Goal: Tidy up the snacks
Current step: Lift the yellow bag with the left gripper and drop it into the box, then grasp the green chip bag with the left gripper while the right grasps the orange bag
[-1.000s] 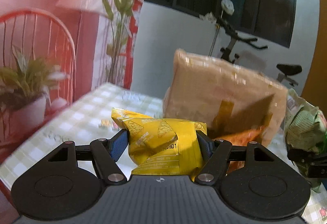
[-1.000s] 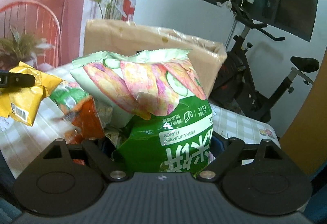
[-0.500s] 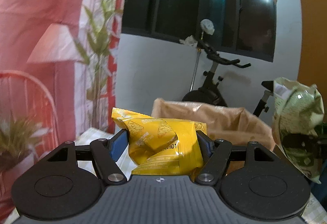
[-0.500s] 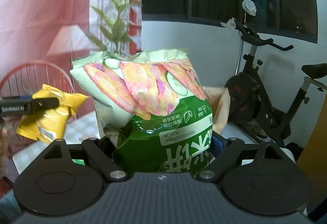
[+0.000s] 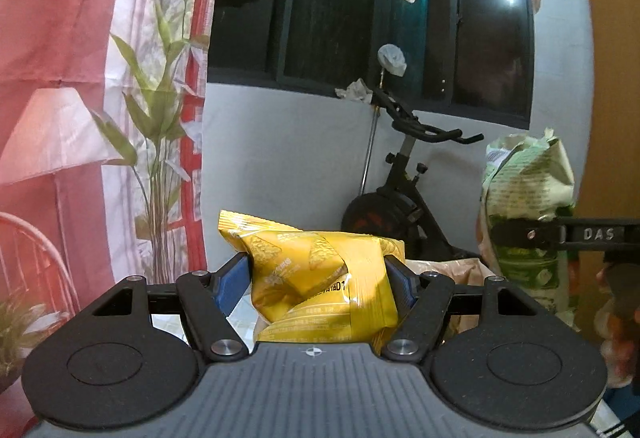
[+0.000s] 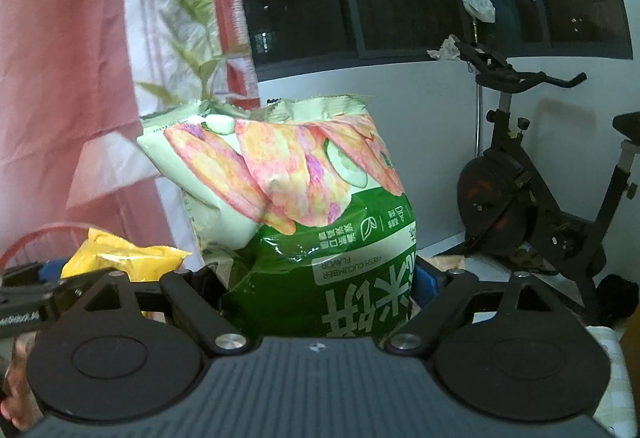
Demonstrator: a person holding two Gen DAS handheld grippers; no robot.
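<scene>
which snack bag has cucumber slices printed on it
The large green and white crisp bag, clamped in the right gripper; it reads "fresh cucumber flavor". The small yellow snack packet in the left gripper shows triangular chips, no cucumber.

Pinched yellow packet, green bag

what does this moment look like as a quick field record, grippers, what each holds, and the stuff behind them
left gripper: shut on yellow snack packet, held up in the air
right gripper: shut on green cucumber snack bag, held upright
cardboard box: brown, low behind the yellow packet, only its top edge shows
exercise bike: by the white wall
window: dark, laundry hanging above
table: barely in view
</scene>
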